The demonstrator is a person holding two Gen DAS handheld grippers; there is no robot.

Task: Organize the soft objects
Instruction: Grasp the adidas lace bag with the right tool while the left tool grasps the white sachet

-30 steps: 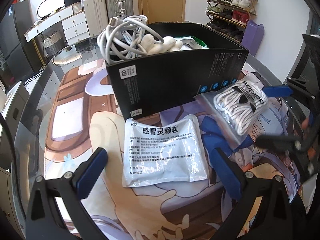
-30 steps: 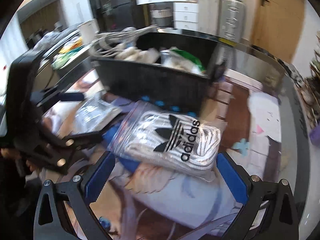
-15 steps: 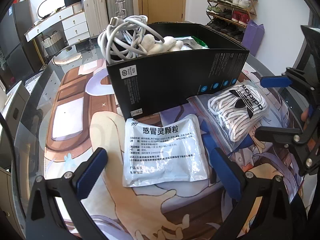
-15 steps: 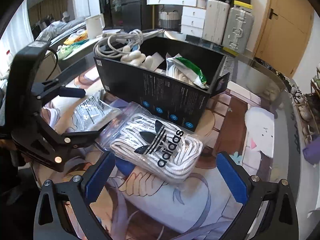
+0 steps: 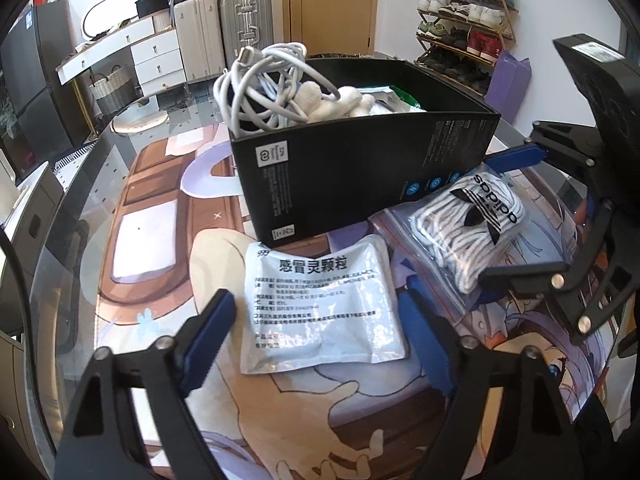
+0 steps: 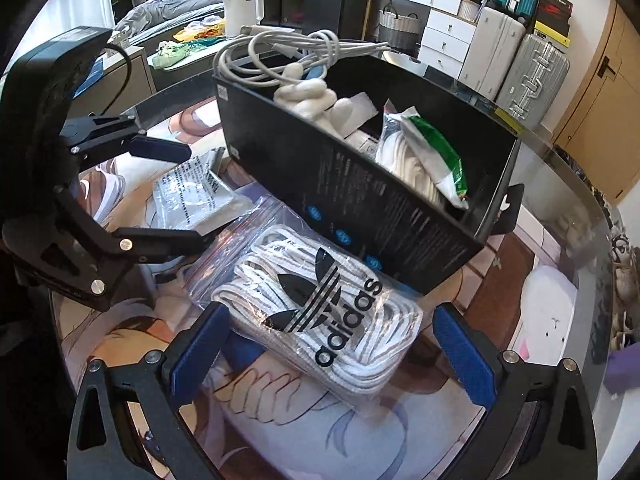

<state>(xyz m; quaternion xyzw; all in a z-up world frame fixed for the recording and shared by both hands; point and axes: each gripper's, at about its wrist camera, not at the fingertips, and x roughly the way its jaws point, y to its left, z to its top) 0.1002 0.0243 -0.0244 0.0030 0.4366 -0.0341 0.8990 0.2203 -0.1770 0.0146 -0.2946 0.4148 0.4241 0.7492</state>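
Observation:
A white medicine pouch (image 5: 320,300) lies flat on the printed mat in front of the black box (image 5: 360,176). My left gripper (image 5: 316,340) straddles it, jaws closing, the blue pads close to its side edges; a firm press is not visible. To its right lies a clear zip bag of white laces with a black adidas logo (image 6: 320,312). My right gripper (image 6: 332,352) stands open around that bag, pads apart from it. The black box (image 6: 360,200) holds white cables (image 6: 280,52), a white plush (image 6: 308,96) and a green-and-white packet (image 6: 428,152). The pouch (image 6: 192,196) shows between the left gripper's fingers (image 6: 160,236).
Everything rests on a round glass table (image 5: 80,216) covered by a cartoon-printed mat (image 5: 152,240). Behind it stand suitcases (image 5: 224,28), a white dresser (image 5: 132,56) and a shoe rack (image 5: 464,20). A white kettle (image 6: 244,12) sits beyond the box.
The left jaws have narrowed around the pouch. The right gripper has rolled and shifted over the lace bag, which now lies between its fingers.

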